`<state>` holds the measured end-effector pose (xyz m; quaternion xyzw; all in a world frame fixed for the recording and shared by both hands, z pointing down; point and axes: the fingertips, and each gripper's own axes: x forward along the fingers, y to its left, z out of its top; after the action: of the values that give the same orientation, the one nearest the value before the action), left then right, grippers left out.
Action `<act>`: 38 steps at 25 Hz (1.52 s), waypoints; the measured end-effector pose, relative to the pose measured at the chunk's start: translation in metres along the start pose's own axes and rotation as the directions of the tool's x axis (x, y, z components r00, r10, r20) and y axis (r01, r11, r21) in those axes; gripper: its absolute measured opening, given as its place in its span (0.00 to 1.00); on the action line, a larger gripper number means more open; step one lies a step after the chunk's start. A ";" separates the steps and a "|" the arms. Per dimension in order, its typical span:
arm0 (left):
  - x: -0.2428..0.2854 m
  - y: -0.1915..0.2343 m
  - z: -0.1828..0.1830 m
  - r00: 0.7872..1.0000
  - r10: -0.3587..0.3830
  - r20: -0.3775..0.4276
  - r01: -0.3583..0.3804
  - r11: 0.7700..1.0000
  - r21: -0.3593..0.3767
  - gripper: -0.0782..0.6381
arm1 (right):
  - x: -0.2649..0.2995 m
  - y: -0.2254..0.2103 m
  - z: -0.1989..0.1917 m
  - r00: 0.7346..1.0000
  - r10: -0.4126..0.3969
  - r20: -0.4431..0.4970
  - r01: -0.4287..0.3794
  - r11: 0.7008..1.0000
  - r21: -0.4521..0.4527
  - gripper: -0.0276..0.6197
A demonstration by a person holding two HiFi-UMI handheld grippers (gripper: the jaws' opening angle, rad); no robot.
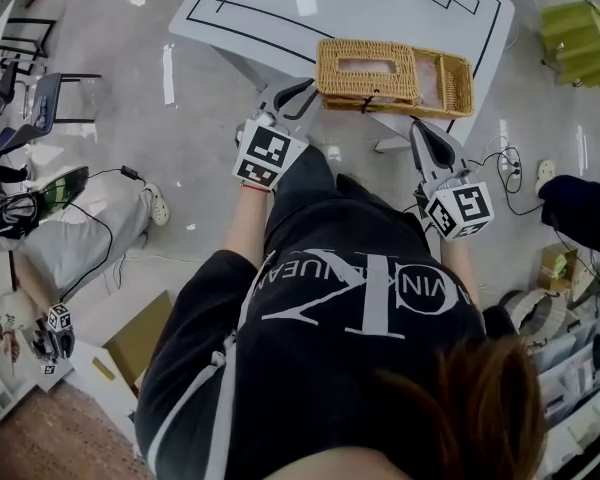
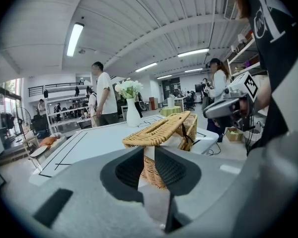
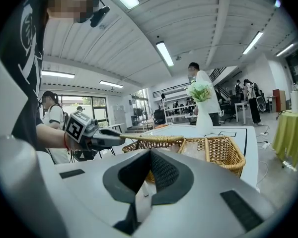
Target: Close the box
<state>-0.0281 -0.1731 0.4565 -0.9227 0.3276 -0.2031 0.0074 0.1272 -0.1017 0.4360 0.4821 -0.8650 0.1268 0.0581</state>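
Dark hair (image 1: 460,408) and a black T-shirt (image 1: 340,308) with white lettering fill the head view at 6 o'clock. Beyond them, at 12 o'clock from the person, the wicker box (image 1: 380,101) stands on the near corner of a white table (image 1: 380,8) marked with black lines. Its lid (image 1: 335,68), woven around a rectangular slot, covers the box's 9 o'clock part. An open compartment (image 1: 458,83) takes up the 3 o'clock end.

The lid is not fully down. In both gripper views the end toward the left gripper (image 1: 302,96) rides above the body, and something pale shows in the gap. That gripper meets the box at 9 o'clock. Its jaws are drawn in to a narrow gap with their tips on the lid's near rim, and the woven wall shows between them below.

The right gripper (image 1: 423,128) hangs at the box's 5 o'clock, just off the table's edge and apart from the box. Its jaws are together with nothing between them.

A white vase (image 2: 132,114) of flowers stands farther along the table, at 11 o'clock in the left gripper view. A person in a white shirt (image 2: 105,98) stands behind it.
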 end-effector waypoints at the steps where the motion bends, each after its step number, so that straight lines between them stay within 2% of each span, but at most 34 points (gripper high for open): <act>1: -0.001 -0.001 -0.001 1.000 0.001 -0.001 -0.001 1.000 -0.002 0.22 | -0.001 0.000 -0.001 1.000 0.000 -0.002 0.000 1.000 0.000 0.04; 14: -0.006 -0.013 -0.013 1.000 0.002 -0.014 -0.002 0.999 -0.034 0.23 | -0.011 0.004 -0.013 1.000 0.002 -0.013 -0.002 1.000 0.005 0.04; 26: -0.016 -0.011 -0.007 0.999 0.033 0.021 -0.032 0.997 -0.069 0.24 | -0.007 0.006 -0.009 1.000 0.029 -0.004 -0.029 0.999 -0.014 0.04; 31: -0.024 -0.001 0.000 0.995 0.081 0.064 -0.071 0.988 -0.136 0.21 | -0.006 -0.002 0.000 1.000 0.017 0.014 -0.017 1.000 -0.025 0.04; 35: -0.034 0.011 0.010 0.984 0.140 0.112 -0.115 0.971 -0.208 0.17 | -0.007 -0.009 0.010 0.999 0.000 0.039 0.002 0.999 -0.037 0.04; 38: -0.041 0.023 0.013 0.972 0.201 0.121 -0.169 0.957 -0.235 0.14 | -0.007 -0.016 0.018 0.998 -0.015 0.061 0.018 0.999 -0.046 0.04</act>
<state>-0.0656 -0.1680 0.4259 -0.8951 0.4321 -0.0963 -0.0536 0.1452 -0.1088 0.4197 0.4915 -0.8649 0.0915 0.0442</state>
